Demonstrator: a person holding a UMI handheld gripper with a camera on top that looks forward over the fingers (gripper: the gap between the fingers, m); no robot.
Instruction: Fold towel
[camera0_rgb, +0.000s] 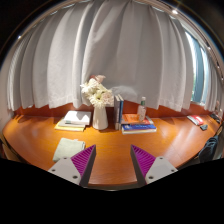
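Observation:
A pale folded towel (67, 148) lies on the wooden table (110, 142), just to the left of and beyond my left finger. My gripper (113, 160) is held above the table's near part with its two fingers wide apart and nothing between them. The magenta pads (84, 158) face each other across bare wood.
A white vase of flowers (98, 103) stands at the table's middle back, with books (72, 122) to its left and upright books (118, 108), a bottle (142, 106) and a flat stack (139, 124) to its right. White curtains (120, 50) hang behind.

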